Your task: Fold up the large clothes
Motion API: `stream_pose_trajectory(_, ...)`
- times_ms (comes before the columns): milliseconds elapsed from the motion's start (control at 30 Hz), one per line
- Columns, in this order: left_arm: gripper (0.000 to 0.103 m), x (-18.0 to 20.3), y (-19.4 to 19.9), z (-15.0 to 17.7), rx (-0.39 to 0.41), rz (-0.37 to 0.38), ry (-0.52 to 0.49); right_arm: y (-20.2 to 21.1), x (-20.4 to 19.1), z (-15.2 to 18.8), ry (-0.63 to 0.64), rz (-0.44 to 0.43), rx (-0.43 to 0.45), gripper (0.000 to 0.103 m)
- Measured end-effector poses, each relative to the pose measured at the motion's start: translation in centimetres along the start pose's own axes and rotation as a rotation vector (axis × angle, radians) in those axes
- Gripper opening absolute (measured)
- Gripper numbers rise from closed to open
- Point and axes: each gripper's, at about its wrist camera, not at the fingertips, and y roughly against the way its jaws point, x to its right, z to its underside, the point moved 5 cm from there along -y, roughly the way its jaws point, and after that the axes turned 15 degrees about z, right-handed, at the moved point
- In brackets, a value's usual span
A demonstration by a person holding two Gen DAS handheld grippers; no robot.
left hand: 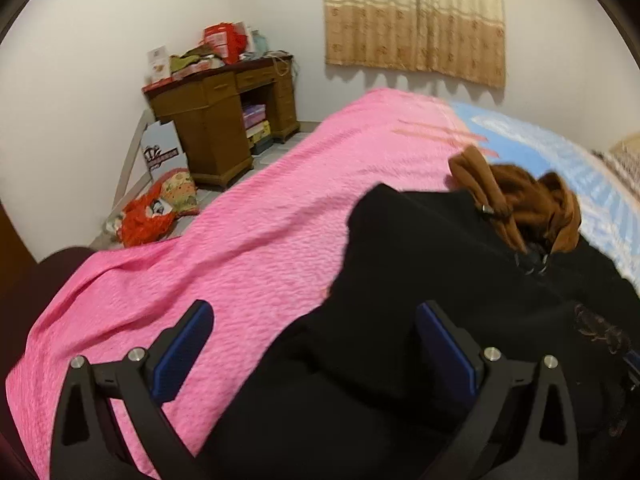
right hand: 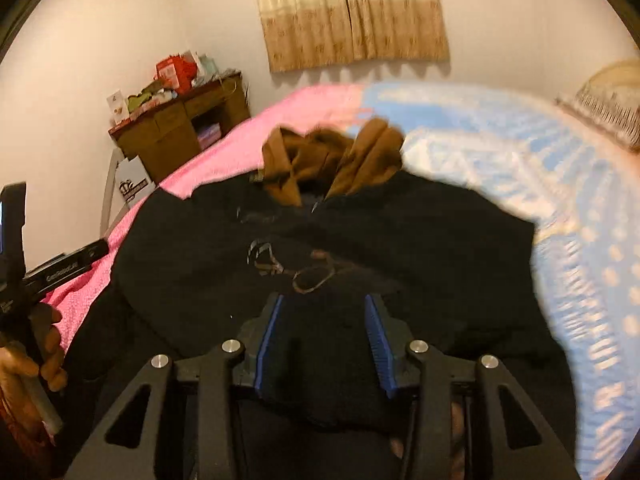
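Left claw (left hand: 316, 344) gapes wide over the black garment (left hand: 420, 280) on the pink bedspread (left hand: 224, 248); right claw (right hand: 325, 344) half-open above it. Brown hood (right hand: 332, 156) beyond; cluttered desk (left hand: 224, 120) against the wall.

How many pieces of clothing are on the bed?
2: a black garment spread across the near part of the bed, and a brown garment bunched at its far end. More may be hidden beneath.

my left gripper (left hand: 316, 344) hangs wide open over the black garment (left hand: 440, 280), which lies on the pink bedspread (left hand: 248, 240) toward its right edge, a brown hood (left hand: 520, 200) bunched at the garment's far end.
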Motion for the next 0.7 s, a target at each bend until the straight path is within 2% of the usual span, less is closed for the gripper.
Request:
stream_pose_trajectory(67,0.103,0.2,-1.3,0.9,-0.026,-0.027,-0.021,-1.7,0.2,0.8,0.000,-0.005,-0.023,0.043)
stream_pose_trajectory(100,0.103,0.2,-1.7,1.5,-0.036,-0.031,-0.017,-1.7,0.1,1.0,0.013,-0.006,-0.008,0.043)
stream_pose_trajectory(400,0.103,-1.4,-4.4,2.8,-0.119,0.102,0.108,-3.1,-1.7,1.0,0.112,0.065,0.024,0.043)
stream_pose_trajectory(567,0.103,-1.2,-2.8,3.0,-0.098,0.103,0.097,-2.6,-2.0,1.1,0.123,0.062,0.025,0.050)
stream_pose_trajectory(700,0.103,-0.8,-0.6,2.3,-0.134,0.148,0.041,-0.4,-2.0,0.8,0.155,0.026,-0.032,0.050)
